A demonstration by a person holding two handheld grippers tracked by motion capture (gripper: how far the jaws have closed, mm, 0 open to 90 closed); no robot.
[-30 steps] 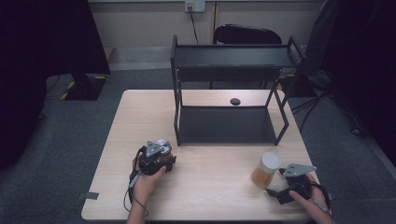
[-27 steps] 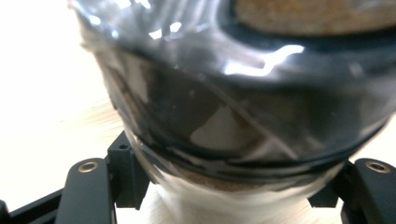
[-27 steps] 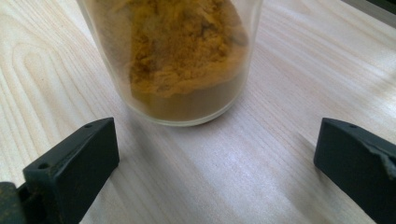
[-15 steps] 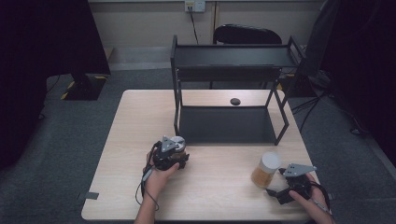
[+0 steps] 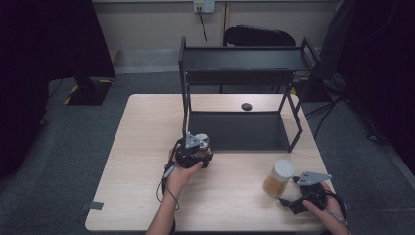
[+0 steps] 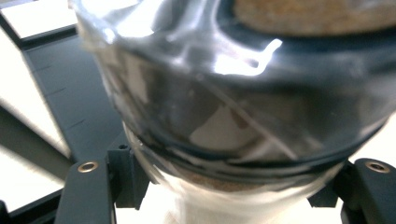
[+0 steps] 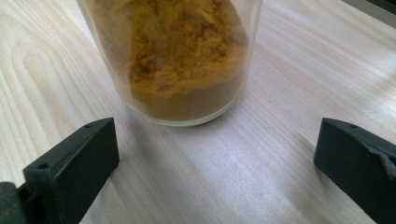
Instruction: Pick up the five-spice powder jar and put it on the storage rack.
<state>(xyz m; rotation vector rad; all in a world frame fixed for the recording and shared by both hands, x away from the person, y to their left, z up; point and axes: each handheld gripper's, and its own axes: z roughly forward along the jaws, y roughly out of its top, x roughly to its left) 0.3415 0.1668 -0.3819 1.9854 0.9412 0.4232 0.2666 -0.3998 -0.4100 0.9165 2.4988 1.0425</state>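
Note:
My left gripper (image 5: 199,150) is shut on a glass jar (image 5: 202,141) with a pale lid and carries it just above the table, in front of the left post of the black rack (image 5: 240,63). In the left gripper view the jar (image 6: 233,93) is very close and blurred, pressed between the two black jaws of that gripper (image 6: 231,169), with the rack's dark lower shelf (image 6: 70,93) behind. My right gripper (image 5: 292,198) stands open near the table's front right corner. A white-lidded jar of orange-brown powder (image 5: 280,177) stands upright just ahead of its spread jaws (image 7: 217,140), untouched (image 7: 177,56).
The two-tier rack stands at the back middle of the wooden table (image 5: 147,127); its lower shelf (image 5: 235,129) is bare. A small black round object (image 5: 246,106) lies on the table behind the rack. A dark chair (image 5: 259,36) sits beyond the table.
The left hand has carried its jar to the right and farther from the person, up to the rack's front left post. The right gripper and the powder jar have stayed put.

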